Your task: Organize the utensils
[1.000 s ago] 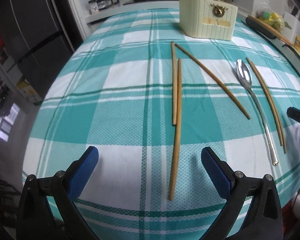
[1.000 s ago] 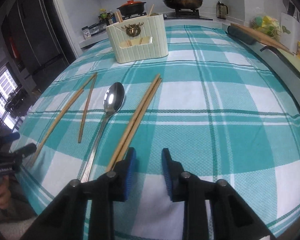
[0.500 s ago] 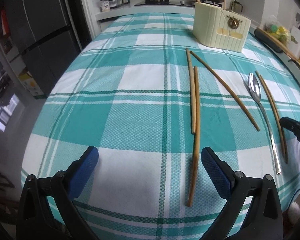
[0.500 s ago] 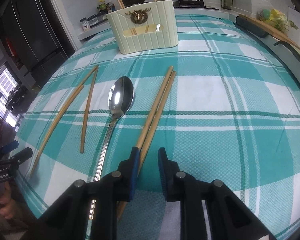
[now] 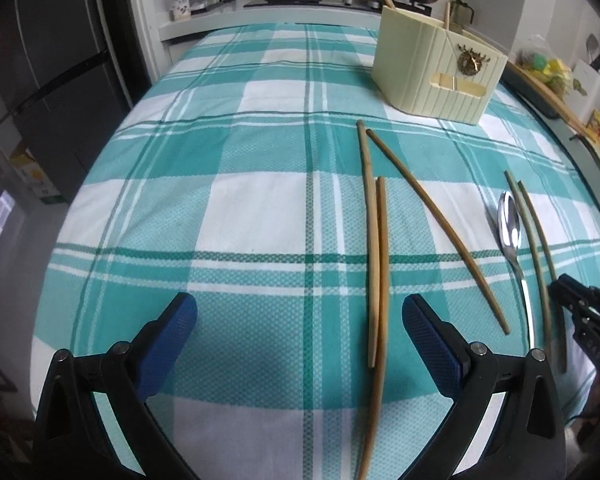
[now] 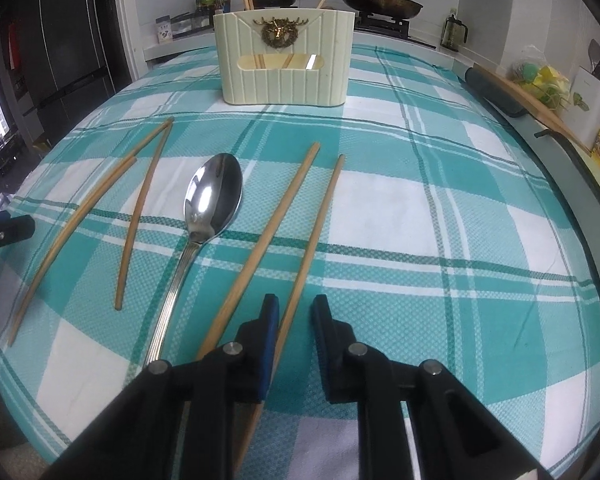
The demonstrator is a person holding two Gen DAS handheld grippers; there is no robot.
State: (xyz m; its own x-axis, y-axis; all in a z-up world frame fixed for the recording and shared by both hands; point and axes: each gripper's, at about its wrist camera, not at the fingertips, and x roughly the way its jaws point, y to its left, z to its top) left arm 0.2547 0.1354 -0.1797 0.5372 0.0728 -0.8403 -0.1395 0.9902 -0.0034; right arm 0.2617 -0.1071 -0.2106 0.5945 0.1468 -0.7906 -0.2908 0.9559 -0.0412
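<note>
I am at a table under a teal and white checked cloth (image 6: 440,208), a claw in each hand, sorting loose utensils into a cream holder (image 6: 284,68) at the far middle, which already has a few chopsticks standing in it. At the left, my left claw (image 5: 300,340) hangs spread wide and empty, angled down over the near ends of two chopsticks (image 5: 378,272) lying side by side; a third chopstick (image 5: 436,224) slants just to their right. Next comes a steel spoon (image 6: 212,200), bowl toward the holder, handle toward me. Right of it lie two more chopsticks (image 6: 272,232), splayed apart at the far ends. My right claw (image 6: 294,340), also tilted down, is nearly pressed together with the right one of that pair (image 6: 316,236) running between its tips; whether the pads already pinch it I cannot tell. I judge this the pick-up step; next I must finish squeezing, lift, and carry it to the holder.
</note>
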